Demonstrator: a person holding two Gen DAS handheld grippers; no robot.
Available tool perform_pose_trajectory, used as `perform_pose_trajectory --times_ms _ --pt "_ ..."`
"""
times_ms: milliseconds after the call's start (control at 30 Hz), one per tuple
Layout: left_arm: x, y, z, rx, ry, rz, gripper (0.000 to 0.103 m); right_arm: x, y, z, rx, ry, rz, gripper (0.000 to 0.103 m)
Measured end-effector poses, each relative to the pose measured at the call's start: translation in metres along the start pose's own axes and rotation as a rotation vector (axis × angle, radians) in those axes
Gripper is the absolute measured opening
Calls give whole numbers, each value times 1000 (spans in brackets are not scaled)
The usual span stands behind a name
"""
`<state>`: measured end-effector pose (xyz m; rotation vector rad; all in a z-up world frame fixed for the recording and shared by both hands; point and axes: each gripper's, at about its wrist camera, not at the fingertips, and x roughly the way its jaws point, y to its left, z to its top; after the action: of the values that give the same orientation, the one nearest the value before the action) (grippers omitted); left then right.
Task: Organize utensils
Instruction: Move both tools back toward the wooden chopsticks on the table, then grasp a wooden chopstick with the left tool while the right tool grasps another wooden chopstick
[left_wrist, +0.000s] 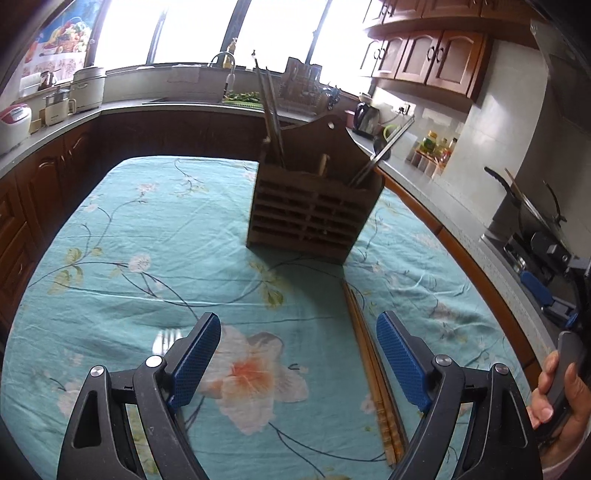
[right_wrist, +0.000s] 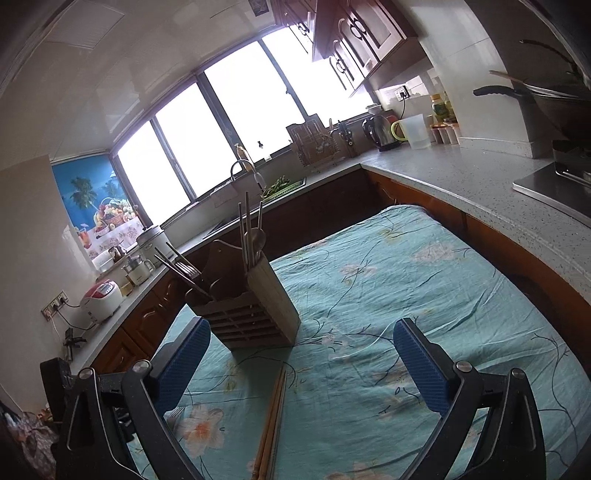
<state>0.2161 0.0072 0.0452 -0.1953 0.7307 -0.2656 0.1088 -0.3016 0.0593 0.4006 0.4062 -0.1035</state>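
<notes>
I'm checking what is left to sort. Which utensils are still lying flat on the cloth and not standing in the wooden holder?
The wooden chopsticks and a fork lie flat on the tablecloth; the rest stand in the holder.

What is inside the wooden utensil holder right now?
The wooden utensil holder holds long metal utensils, a wooden spoon and a fork, handles or heads sticking up. Its walls hide their lower ends.
</notes>
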Motion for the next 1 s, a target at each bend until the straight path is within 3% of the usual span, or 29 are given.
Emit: perform_pose_trajectory --times_ms 133,400,633,733,800,867,967,1000 --pt "37 -23 -1 42 83 11 84 -4 -12 -1 23 -4 -13 100" --pt "94 -47 -8 141 213 88 69 2 -19 -3 37 27 -15 100" --pt "85 -39 -20 240 211 143 69 21 -2 -12 10 75 17 100" --pt "71 -22 -25 214 216 101 66 30 9 -19 -35 99 32 100" --pt "60 -7 -25 176 215 88 65 40 19 -26 -84 131 23 94" --pt "51 7 -20 138 200 74 64 58 27 -35 -127 197 16 69" --pt "45 23 -13 83 186 66 64 94 36 -52 -181 321 -2 42" --pt "44 26 -11 71 180 66 64 104 39 -57 -193 354 -3 40"
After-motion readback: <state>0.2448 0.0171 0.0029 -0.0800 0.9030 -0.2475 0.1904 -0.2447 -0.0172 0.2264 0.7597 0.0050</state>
